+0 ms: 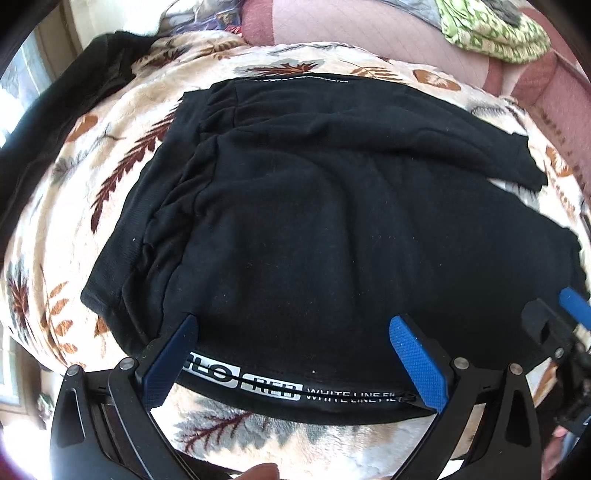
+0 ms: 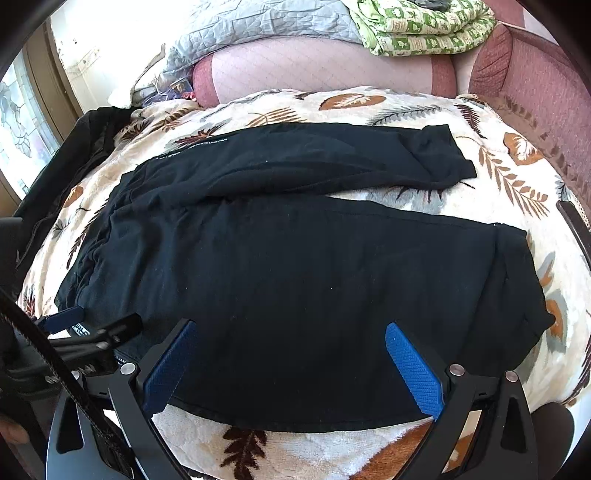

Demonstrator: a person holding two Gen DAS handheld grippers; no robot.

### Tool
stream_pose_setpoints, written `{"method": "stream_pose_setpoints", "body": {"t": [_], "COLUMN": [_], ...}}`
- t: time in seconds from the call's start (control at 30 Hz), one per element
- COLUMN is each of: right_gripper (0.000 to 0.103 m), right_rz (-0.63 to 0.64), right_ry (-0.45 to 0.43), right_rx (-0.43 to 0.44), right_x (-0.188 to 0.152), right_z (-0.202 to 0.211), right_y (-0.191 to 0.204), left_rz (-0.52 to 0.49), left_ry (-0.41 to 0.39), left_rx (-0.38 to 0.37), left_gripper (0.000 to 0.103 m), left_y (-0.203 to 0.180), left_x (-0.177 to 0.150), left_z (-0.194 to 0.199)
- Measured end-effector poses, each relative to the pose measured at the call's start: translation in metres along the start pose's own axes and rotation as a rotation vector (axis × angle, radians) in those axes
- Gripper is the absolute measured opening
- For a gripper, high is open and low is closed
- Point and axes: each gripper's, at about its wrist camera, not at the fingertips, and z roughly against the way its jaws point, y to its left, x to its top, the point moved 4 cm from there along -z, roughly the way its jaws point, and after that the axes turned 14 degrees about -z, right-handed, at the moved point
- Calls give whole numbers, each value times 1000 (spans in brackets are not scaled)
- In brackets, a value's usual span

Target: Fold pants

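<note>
Black pants (image 1: 314, 221) lie spread flat on a leaf-patterned blanket (image 1: 110, 155), waistband to the left, both legs running right; the two legs show apart in the right wrist view (image 2: 295, 266). A strip with white lettering (image 1: 280, 391) runs along the near edge. My left gripper (image 1: 293, 325) is open, its blue fingers over the near edge by the lettering. My right gripper (image 2: 291, 330) is open over the near leg's edge, farther right. Each gripper shows in the other's view: the right one (image 1: 569, 314), the left one (image 2: 74, 321).
A dark garment (image 2: 74, 147) lies at the blanket's far left. Pink cushions (image 2: 321, 70), a grey quilt (image 2: 258, 22) and a green patterned cloth (image 2: 417, 26) sit behind. A window is at the left. The blanket's near edge (image 2: 295, 454) is just below my grippers.
</note>
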Motion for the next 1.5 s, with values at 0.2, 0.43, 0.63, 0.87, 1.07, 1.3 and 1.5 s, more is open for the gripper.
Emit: {"method": "stream_pose_setpoints", "body": {"t": [0.2, 0.43, 0.63, 0.87, 1.07, 1.3, 1.5], "right_gripper": [103, 103, 103, 103, 103, 103, 103], "right_rz": [3, 0, -2, 13, 35, 28, 19], "right_ry": [6, -6, -16, -47, -71, -58, -53], "right_rx": [-4, -9, -13, -59, -107, -115, -113], "right_x": [-2, -3, -7, -4, -4, -3, -4], "right_z": [-3, 0, 6, 9, 9, 4, 2], "right_y": [2, 3, 2, -4, -8, -13, -13], "left_rz": [7, -14, 8, 71, 61, 38, 28], "left_ry": [-7, -3, -2, -31, -57, -55, -59], "left_rx": [-12, 0, -7, -14, 6, 12, 19], "left_gripper": [103, 103, 103, 103, 103, 103, 103], "left_y": [4, 2, 4, 9, 3, -3, -4], "left_x": [-5, 0, 6, 8, 11, 13, 14], "left_z": [-1, 1, 8, 20, 29, 30, 34]}}
